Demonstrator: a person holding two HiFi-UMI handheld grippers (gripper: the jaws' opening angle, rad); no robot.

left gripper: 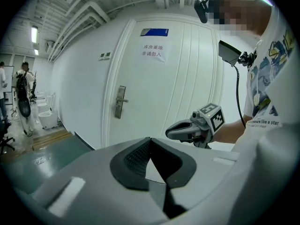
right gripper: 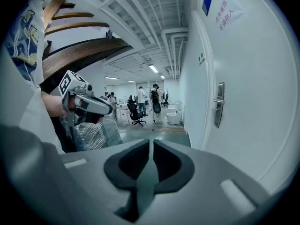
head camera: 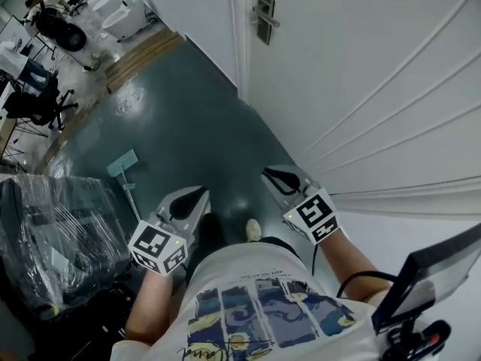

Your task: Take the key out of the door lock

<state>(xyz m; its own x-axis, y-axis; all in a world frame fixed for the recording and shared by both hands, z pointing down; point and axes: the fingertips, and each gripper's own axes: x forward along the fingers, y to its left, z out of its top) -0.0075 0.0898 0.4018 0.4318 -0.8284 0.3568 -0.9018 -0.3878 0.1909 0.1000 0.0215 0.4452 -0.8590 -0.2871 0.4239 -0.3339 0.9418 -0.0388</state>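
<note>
A white door (head camera: 361, 74) stands to my right with a metal lock plate and lever handle (head camera: 264, 10) high on it. The plate also shows in the left gripper view (left gripper: 120, 102) and the right gripper view (right gripper: 219, 104). It is too small for me to make out a key. My left gripper (head camera: 201, 195) and right gripper (head camera: 268, 175) hang low in front of the person's body, well short of the lock. Both point forward over the dark floor. The jaws of both are shut with nothing between them, as their own views show (left gripper: 150, 142) (right gripper: 151, 142).
A plastic-wrapped stack (head camera: 60, 239) sits at the left. A flat mop (head camera: 122, 164) lies on the green floor (head camera: 188, 111). Office chairs (head camera: 37, 104) and people stand far back on the left. A dark screen (head camera: 436, 277) juts out at the lower right.
</note>
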